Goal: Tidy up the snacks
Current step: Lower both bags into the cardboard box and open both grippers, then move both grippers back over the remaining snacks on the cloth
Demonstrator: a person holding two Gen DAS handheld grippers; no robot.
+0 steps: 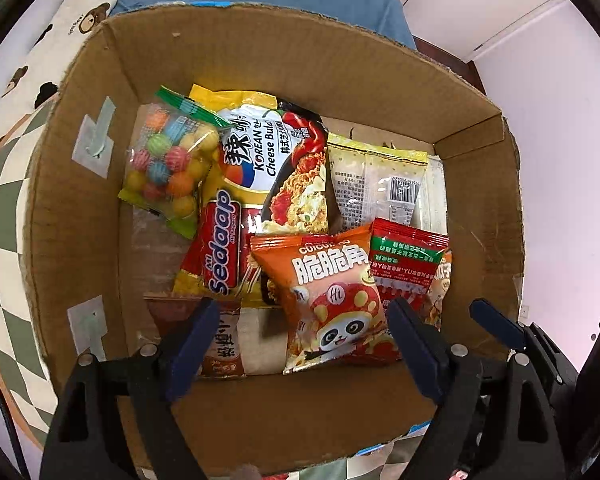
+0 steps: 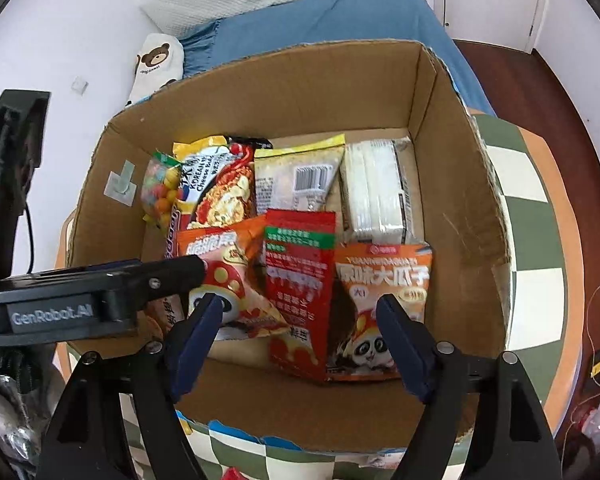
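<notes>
Presently, box: a cardboard box (image 1: 80,208) is seen from above on a checkered counter (image 2: 536,216), open at the top, packets lying loosely in it.
Snacks, far side: a bag of coloured candy balls (image 1: 166,160) is propped against the left wall, touching a Korean cheese noodle packet (image 1: 276,160); a pale packet with a barcode (image 1: 380,184) lies beside that, and a clear-wrapped white pack (image 2: 376,188) is set in the far right corner.
Snacks, near side: an orange panda snack bag (image 1: 332,300) is laid over a red Sedaap noodle packet (image 1: 220,248); a red sachet (image 2: 300,288) leans between it and an orange sunflower seed bag (image 2: 384,300).
Left gripper (image 1: 300,344): fingers are held apart over the panda bag, nothing pinched between them.
Right gripper (image 2: 300,340): fingers are spread, the red sachet and seed bag seen between them but not clamped.
Stage, judged: both packets appear to be released into the box; more sorting is likely needed.
Risk, snagging: a fingertip could be caught on a crinkled bag edge on withdrawal, and the bag dragged out of place.
Risk, collision: the grippers are close together, so a knock is possible if both are raised at once.
Risk, toppling: the leaning sachet could be tipped flat by a light brush.
</notes>
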